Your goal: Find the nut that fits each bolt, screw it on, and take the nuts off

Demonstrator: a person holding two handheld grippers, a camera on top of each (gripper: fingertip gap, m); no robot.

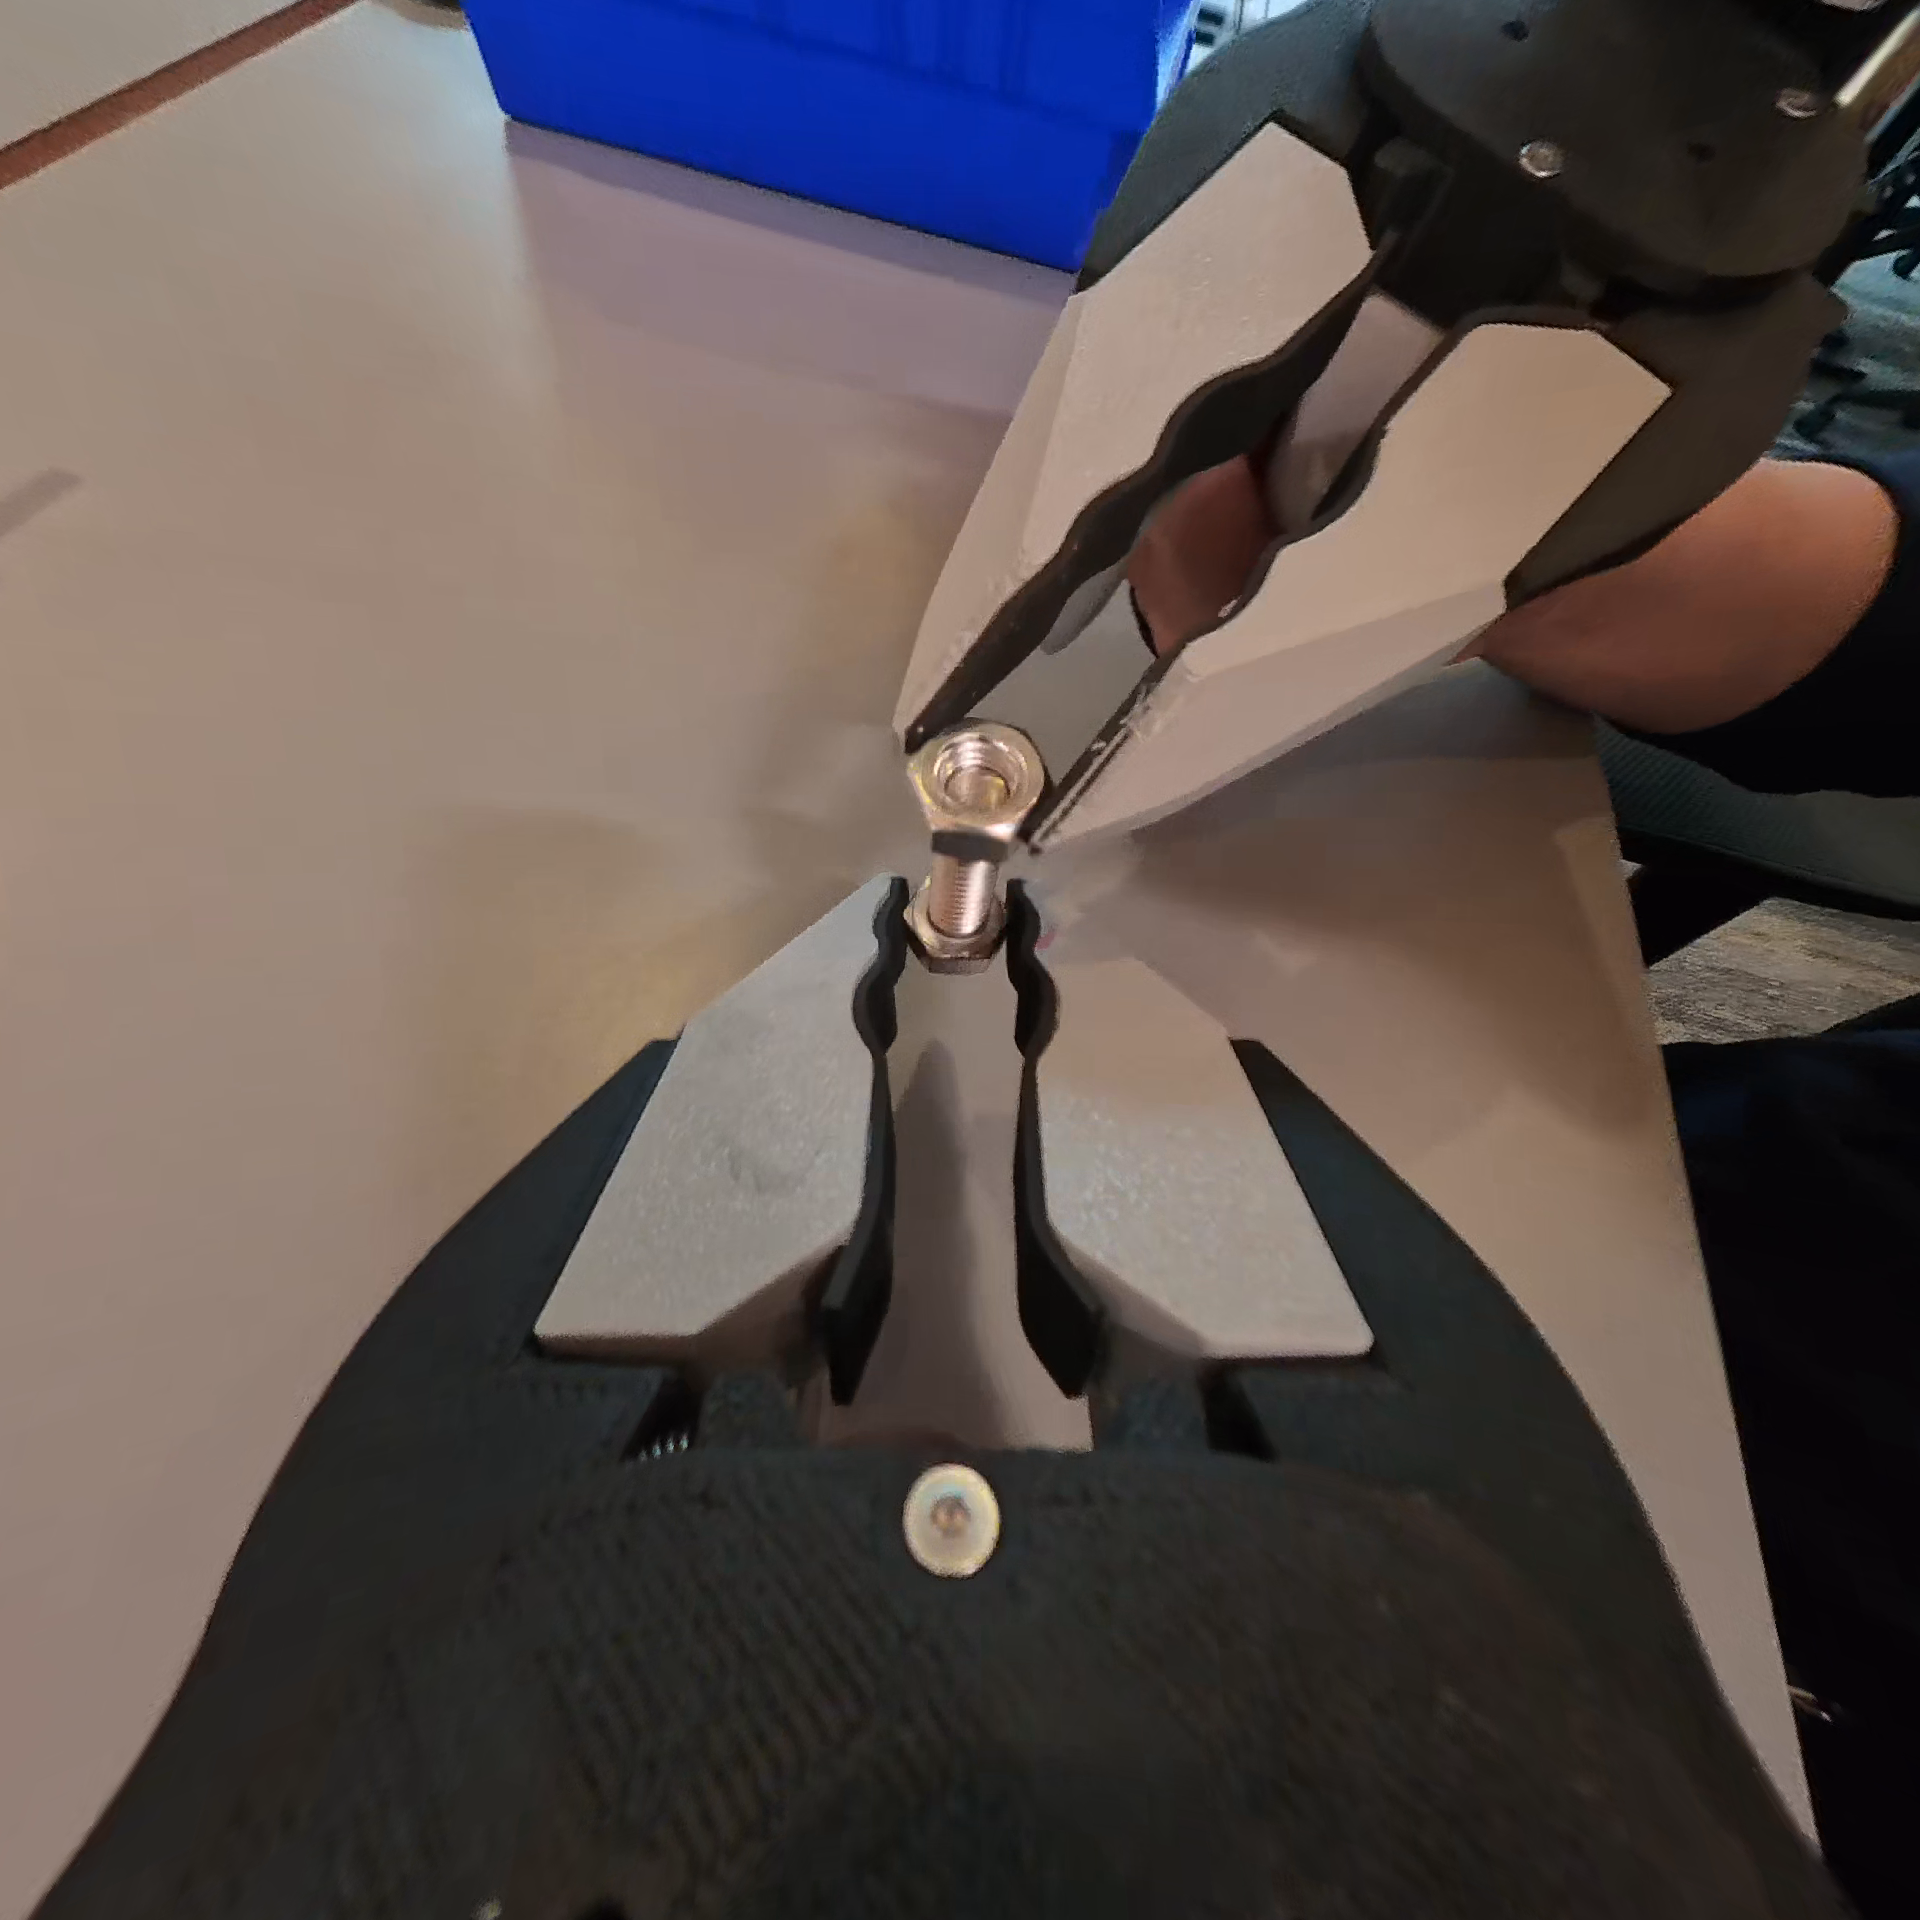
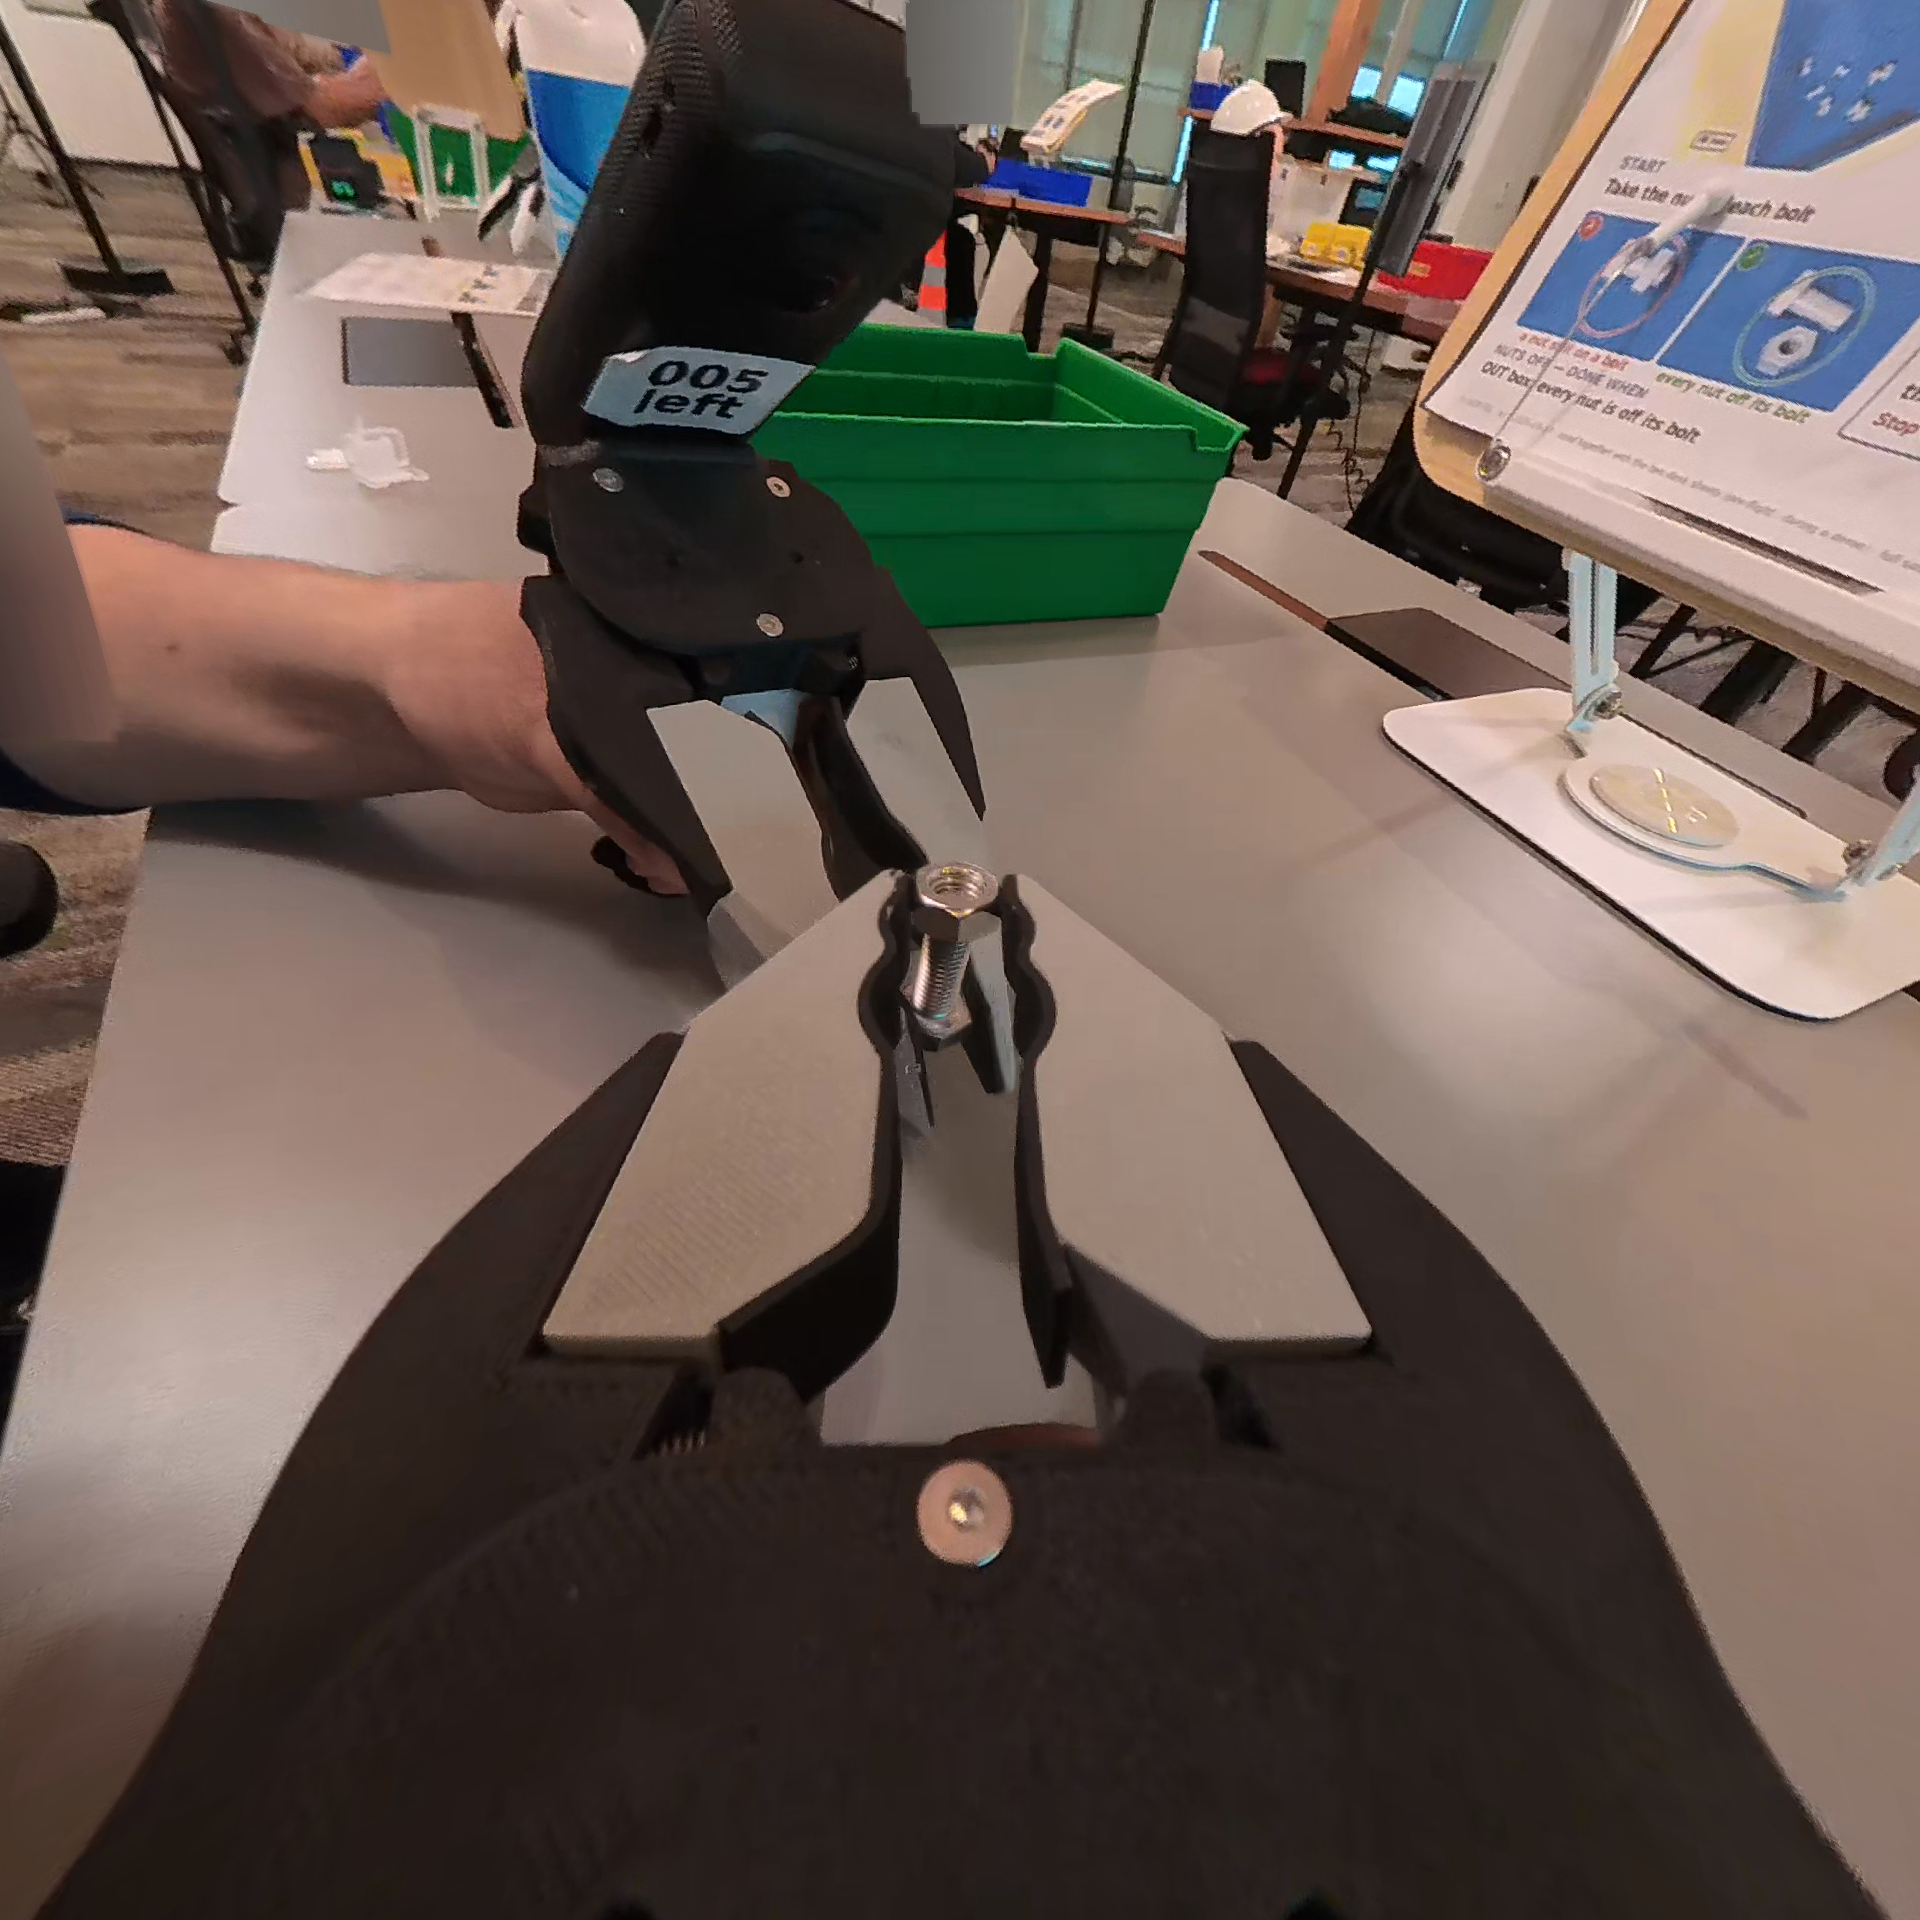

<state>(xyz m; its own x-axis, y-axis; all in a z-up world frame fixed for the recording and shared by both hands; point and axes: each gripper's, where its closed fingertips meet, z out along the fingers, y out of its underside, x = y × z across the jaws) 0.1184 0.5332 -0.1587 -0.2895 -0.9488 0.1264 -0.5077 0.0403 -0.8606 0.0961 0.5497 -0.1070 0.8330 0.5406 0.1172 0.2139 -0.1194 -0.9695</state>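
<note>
Only a blue label [image 2: 694, 393] marks the left gripper [image 2: 940, 1049].

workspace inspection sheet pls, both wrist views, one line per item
surface: grey table, bare around the work spot
job's things: silver bolt stands upright, a silver nut sits at the end of its thread
clutter: green bin and blue bin at the far side, an instruction board on a white stand to the right
grippers: left tool clamps the bolt's hex head, right tool clamps the nut, pads pressed on its flats
cables: nothing seen
surroundings: a person's forearm behind the left tool, other desks and chairs beyond the table
</note>
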